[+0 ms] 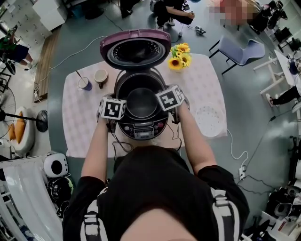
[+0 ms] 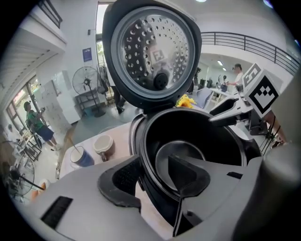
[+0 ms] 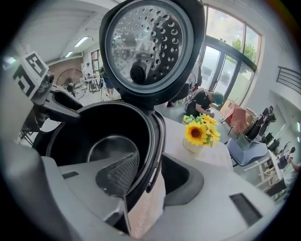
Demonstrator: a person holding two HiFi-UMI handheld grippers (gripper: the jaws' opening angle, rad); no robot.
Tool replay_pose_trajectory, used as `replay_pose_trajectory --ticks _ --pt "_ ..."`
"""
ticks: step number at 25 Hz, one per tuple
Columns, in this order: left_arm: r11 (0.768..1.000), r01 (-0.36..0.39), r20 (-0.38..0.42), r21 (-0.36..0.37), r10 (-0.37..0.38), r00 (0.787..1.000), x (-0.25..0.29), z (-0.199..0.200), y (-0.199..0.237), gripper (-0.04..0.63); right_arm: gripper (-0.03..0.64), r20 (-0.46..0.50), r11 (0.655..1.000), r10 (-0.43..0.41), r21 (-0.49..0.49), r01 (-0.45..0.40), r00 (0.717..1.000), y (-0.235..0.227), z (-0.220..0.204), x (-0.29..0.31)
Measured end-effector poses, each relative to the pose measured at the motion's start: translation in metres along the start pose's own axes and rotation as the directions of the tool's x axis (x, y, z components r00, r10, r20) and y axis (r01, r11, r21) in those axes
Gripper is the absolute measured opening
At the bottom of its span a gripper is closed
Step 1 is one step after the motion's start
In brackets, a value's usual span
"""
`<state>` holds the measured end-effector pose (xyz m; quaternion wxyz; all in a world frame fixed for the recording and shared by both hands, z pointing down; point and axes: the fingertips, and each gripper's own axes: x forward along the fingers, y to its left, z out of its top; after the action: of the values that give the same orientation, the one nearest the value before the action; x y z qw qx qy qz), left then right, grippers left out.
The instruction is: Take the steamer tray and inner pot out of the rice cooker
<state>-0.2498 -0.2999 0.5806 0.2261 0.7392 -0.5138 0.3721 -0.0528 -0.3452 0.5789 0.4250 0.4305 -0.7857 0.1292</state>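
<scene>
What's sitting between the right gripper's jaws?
The inner pot's rim runs between the right gripper's jaws, with one jaw inside the pot and the other outside it. The right gripper view shows this plainly.

The worktop [image 1: 77,122] sits mid-frame in the head view under a pale patterned cloth. At its upper left stands a blue cup [image 1: 84,84] with a stick leaning in it. A mug [image 1: 100,77] is close beside it on the right. Sunflowers [image 1: 179,55] in a small white vase stand at the worktop's upper right. On the grey floor, a blue-grey chair [image 1: 242,51] is at upper right, a person [image 1: 173,12] sits at the top edge, and a white cable [image 1: 237,153] trails at the right. A standing fan [image 2: 87,84] shows at the left of the left gripper view.
</scene>
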Motion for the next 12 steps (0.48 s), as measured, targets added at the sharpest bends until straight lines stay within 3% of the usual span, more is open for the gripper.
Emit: replay_pose_trajectory --ticks 3,12 --pt "0.999 -0.042 -0.003 -0.005 0.042 0.999 0.003 -0.001 0.008 0.109 0.133 0.012 1.000 0.001 0.017 -0.001 1.000 0.000 0.003 0.001" --pt "0.997 -0.018 0.045 -0.079 0.021 0.999 -0.006 0.006 0.011 0.068 0.077 0.068 0.997 -0.055 0.055 0.052 0.996 0.001 0.009 -0.010"
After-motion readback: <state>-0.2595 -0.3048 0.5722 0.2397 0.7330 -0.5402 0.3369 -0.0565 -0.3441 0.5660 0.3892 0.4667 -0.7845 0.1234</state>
